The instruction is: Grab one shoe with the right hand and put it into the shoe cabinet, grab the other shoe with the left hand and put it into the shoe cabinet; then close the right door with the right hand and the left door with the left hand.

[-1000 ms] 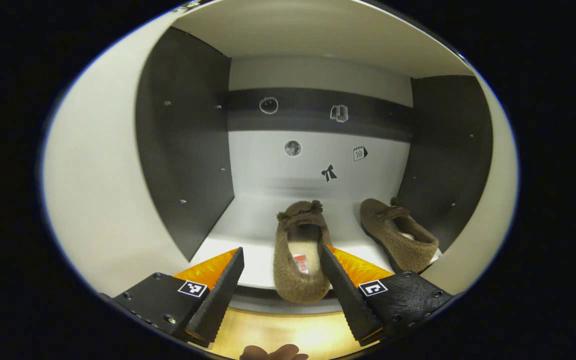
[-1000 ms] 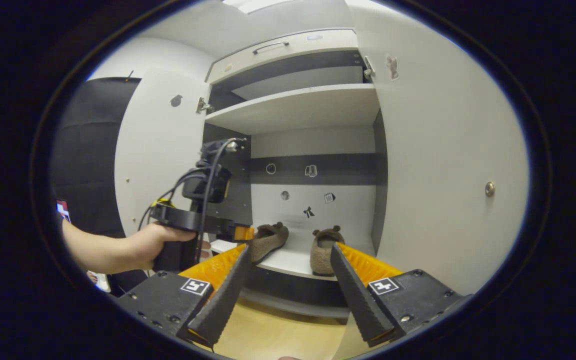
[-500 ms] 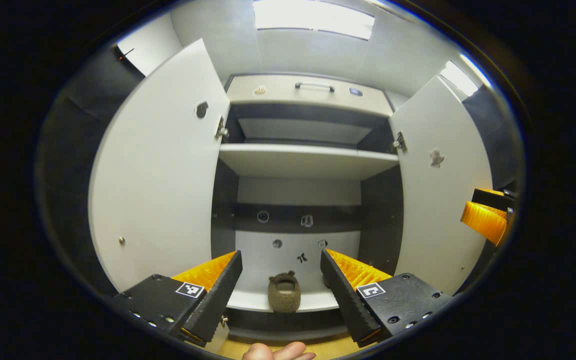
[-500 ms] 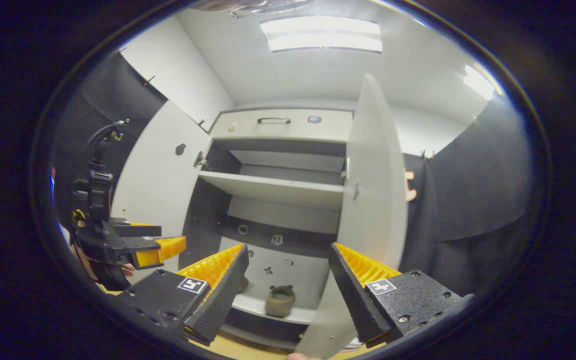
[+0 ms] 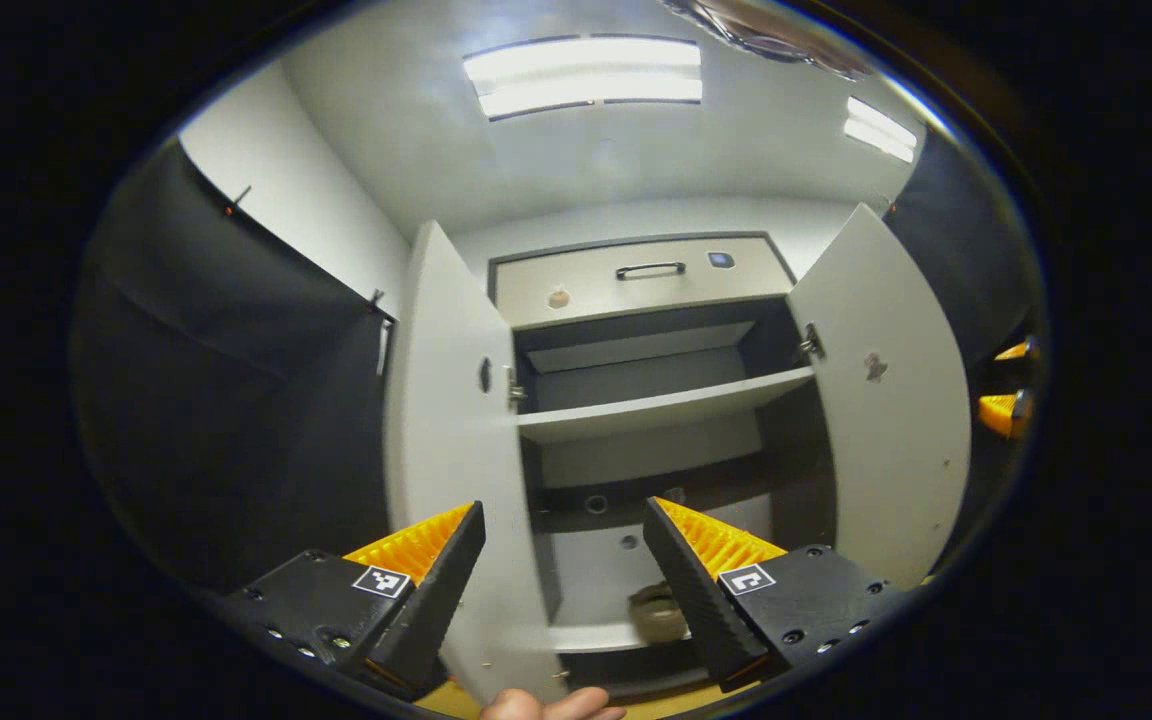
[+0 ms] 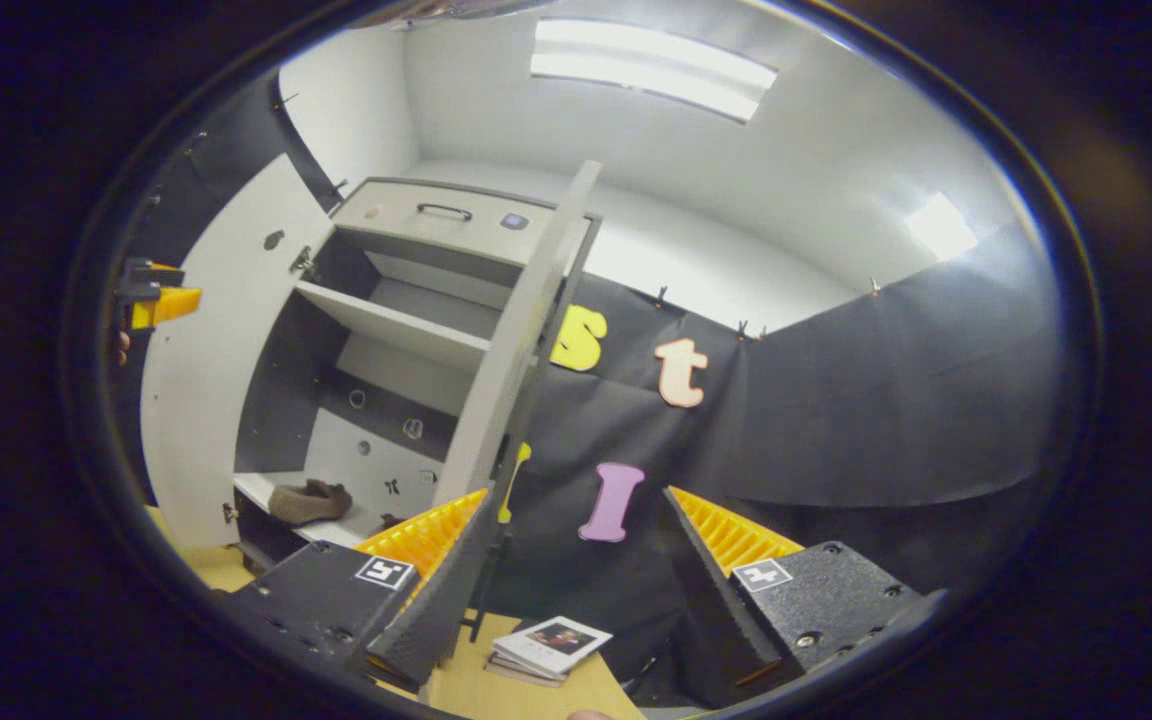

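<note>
The white shoe cabinet (image 5: pixel 666 405) stands with both doors swung out. A brown fuzzy shoe (image 5: pixel 658 612) rests on its bottom shelf, partly behind my left gripper's right finger. My left gripper (image 5: pixel 564 590) is open and holds nothing, well back from the cabinet and facing the left door (image 5: pixel 446 430). In the right gripper view the cabinet (image 6: pixel 396 325) lies to the left, with a brown shoe (image 6: pixel 308 500) on the bottom shelf. My right gripper (image 6: pixel 576 590) is open and holds nothing, just past the outer side of the right door (image 6: pixel 526 330), which I see nearly edge-on.
The right door (image 5: pixel 886 420) hangs open, with the right gripper's fingers (image 5: pixel 1001 410) at that view's right edge. The left gripper (image 6: pixel 156 300) shows beside the left door (image 6: pixel 211 380). A stack of booklets (image 6: pixel 546 645) lies on the wooden floor against the black cloth wall (image 6: pixel 836 400).
Both grippers have drawn back from the bottom shelf and away from the shoes. The left gripper has turned towards the left door. The right gripper has swung right, past the right door's edge.
</note>
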`<state>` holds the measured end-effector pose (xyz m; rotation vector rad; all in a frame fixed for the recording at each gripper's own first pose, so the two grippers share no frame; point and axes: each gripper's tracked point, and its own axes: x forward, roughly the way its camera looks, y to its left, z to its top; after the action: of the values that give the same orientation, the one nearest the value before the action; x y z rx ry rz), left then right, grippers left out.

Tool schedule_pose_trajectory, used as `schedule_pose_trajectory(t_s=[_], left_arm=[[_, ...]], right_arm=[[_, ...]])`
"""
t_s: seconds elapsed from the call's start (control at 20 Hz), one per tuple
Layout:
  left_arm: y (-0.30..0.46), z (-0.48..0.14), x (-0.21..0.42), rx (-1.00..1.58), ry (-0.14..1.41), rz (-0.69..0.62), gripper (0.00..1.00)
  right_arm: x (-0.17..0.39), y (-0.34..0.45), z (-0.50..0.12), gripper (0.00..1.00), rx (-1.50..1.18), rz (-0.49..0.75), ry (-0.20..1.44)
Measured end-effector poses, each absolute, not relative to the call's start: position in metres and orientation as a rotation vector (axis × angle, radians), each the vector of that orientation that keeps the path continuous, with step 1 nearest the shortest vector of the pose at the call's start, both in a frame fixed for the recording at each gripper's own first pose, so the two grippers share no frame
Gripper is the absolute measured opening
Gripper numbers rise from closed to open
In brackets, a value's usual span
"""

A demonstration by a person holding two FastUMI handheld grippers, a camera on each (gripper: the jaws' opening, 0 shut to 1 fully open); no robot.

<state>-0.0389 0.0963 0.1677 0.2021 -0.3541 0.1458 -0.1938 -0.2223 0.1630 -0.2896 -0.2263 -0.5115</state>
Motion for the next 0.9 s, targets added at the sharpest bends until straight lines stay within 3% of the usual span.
schedule_pose_trajectory(t_s=[0.15, 0.35, 0.65, 0.9], left_arm=[[0.127, 0.148, -0.043, 0.171, -0.357, 0.208, 0.96], [0.162, 0.106, -0.043, 0.136, -0.252, 0.293, 0.97], [0.171, 0.079, -0.032, 0.117, -0.172, 0.284, 0.96], [0.177, 0.070, -0.026, 0.064, -0.145, 0.299, 0.96]], right_arm=[[-0.181, -0.232, 0.133, 1.00, -0.282, -0.516, -0.139], [-0.149, -0.213, 0.109, 1.00, -0.261, -0.414, -0.065], [-0.132, -0.191, 0.108, 0.93, -0.190, -0.321, -0.065], [-0.101, -0.146, 0.105, 0.93, -0.140, -0.141, -0.068]])
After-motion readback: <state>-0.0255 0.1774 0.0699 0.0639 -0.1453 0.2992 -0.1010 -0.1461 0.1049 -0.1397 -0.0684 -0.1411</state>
